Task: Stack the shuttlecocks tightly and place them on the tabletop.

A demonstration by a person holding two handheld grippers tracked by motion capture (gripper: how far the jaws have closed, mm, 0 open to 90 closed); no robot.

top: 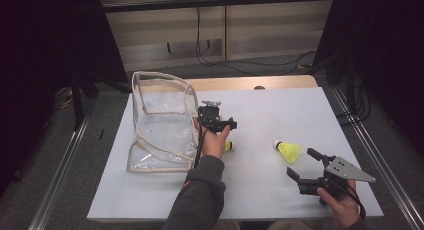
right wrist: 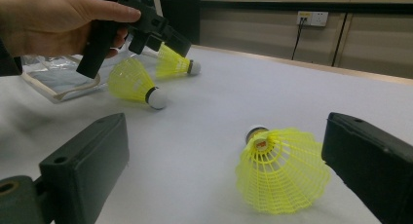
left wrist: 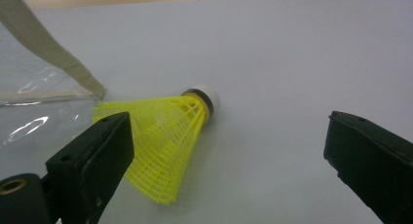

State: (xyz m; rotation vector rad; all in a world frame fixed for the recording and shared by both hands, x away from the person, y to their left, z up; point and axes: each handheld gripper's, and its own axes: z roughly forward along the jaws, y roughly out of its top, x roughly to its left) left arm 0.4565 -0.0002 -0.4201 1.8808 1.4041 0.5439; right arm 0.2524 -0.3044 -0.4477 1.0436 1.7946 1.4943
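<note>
On the pale grey, matte table a person holds a black two-jaw gripper in each hand. The left gripper hovers beside the clear plastic bag, a soft-sided, boxy pouch of glossy film edged in beige fabric tape, standing open at the table's left. In the left gripper view its blocky black jaws stand wide apart, holding nothing; a yellow shuttlecock lies on its side between and just beyond them, its skirt a fine plastic lattice flaring into a cone, its rounded white cork ringed by a black band pointing away. The flared end reaches close to the bag's taped corner.

The right gripper, topped by a grey three-cornered plate, sits near the table's near right edge. Its jaws are also spread open and empty. Just ahead of them lies a second yellow shuttlecock, mesh skirt toward the gripper, white cork away, resting on the table and touching neither jaw; the high view shows it at.

From the right gripper view two more yellow shuttlecocks lie farther off under the left hand: one nearer with its white cork facing forward, one beyond near the bag
</note>
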